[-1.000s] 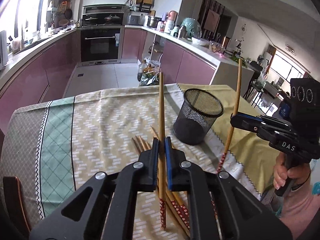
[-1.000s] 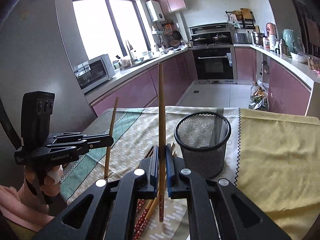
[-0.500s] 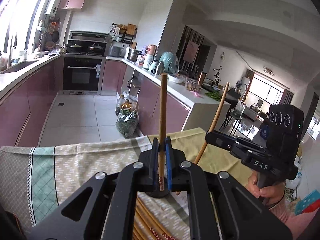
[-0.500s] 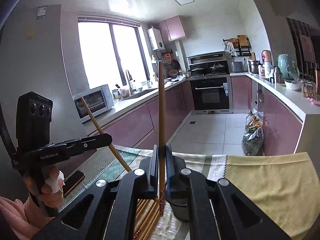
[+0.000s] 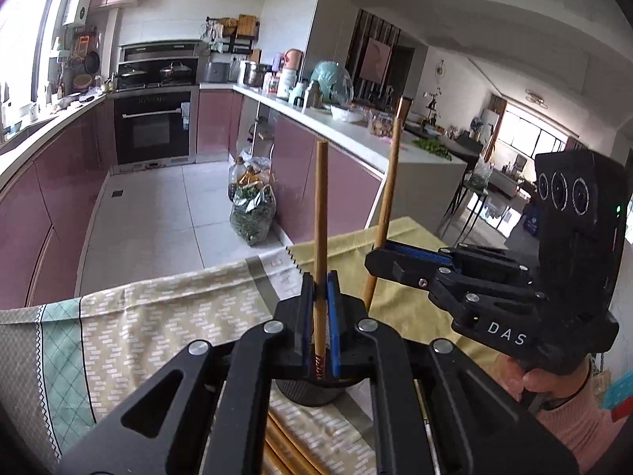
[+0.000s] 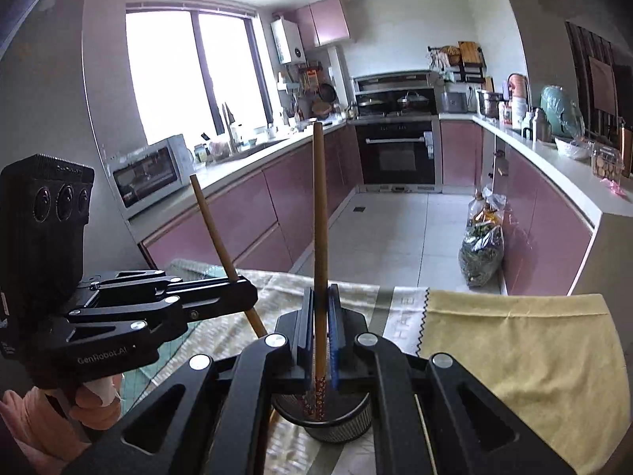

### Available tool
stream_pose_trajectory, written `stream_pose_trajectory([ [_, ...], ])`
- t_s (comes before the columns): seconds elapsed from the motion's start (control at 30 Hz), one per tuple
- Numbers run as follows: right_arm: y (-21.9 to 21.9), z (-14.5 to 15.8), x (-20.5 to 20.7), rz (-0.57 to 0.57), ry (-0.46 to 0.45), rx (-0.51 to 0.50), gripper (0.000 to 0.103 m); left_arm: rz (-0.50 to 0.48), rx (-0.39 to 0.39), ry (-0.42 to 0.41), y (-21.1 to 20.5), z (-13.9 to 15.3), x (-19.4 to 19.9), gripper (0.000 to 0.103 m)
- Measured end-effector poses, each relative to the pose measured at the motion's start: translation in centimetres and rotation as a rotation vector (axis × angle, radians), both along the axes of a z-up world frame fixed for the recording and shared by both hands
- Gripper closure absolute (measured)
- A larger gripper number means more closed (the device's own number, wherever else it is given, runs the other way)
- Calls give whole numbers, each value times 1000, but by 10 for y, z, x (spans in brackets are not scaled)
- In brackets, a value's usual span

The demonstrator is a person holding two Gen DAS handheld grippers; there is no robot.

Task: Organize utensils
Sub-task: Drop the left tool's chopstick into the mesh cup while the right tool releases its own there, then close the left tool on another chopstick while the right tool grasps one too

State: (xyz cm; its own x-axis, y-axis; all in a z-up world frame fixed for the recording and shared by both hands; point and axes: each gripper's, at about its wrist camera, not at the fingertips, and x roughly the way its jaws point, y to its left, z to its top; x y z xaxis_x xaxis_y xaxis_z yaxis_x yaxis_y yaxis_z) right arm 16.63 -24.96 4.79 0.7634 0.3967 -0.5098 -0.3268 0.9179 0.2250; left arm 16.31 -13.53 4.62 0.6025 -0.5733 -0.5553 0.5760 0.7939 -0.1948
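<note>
My left gripper (image 5: 319, 289) is shut on a wooden chopstick (image 5: 319, 217) that stands upright, its red patterned end hanging just over the black mesh cup (image 5: 312, 392). To its right, my right gripper (image 5: 378, 261) is shut on a second chopstick (image 5: 389, 182), tilted slightly. In the right wrist view, my right gripper (image 6: 320, 301) grips its chopstick (image 6: 319, 217) with the patterned end dipping into the mesh cup (image 6: 336, 423). The left gripper (image 6: 245, 297) appears there at the left with its leaning chopstick (image 6: 215, 229). Most of the cup is hidden behind the jaws.
Several loose chopsticks (image 5: 285, 447) lie on the patterned tablecloth (image 5: 158, 316) near me. A yellow cloth (image 6: 514, 336) covers the right part of the table. Beyond the far edge are a tiled floor with bags of greens (image 5: 253, 213) and pink cabinets.
Both grippers have risen with their chopsticks and moved over the mesh cup, which now sits under the jaws. The loose chopsticks have slid to the bottom of the view.
</note>
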Motion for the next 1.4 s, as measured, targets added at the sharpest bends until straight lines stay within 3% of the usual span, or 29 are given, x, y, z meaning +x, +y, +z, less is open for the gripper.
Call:
stream_pose_trajectory([
  [0.17,12,-25,18,13,114,-39,95,-1,52,60,-11,-31,23,95],
  [0.33,14,-37,25,-5,133,-29,95,18,70,69,-12,-42,39,94],
  [0.43,13,-40,17,-7,116,-17,91,38,62,61,-11,-43,38,80],
  [0.47,13,-39,14,-7,106,-16,83,45,58,56,-10,-42,37,76],
  [0.8,24,-32,-38,77,22,17,63,176,70,-69,44,-38,-12,55],
  [0.93,48,-46,-61,137,48,-19,58,212,128,-24,70,-62,-29,54],
  [1.23,78,-111,-66,140,246,-74,58,198,186,174,100,-143,-49,54],
  [1.4,83,-123,-68,111,274,-98,58,205,197,200,101,-156,-52,54],
])
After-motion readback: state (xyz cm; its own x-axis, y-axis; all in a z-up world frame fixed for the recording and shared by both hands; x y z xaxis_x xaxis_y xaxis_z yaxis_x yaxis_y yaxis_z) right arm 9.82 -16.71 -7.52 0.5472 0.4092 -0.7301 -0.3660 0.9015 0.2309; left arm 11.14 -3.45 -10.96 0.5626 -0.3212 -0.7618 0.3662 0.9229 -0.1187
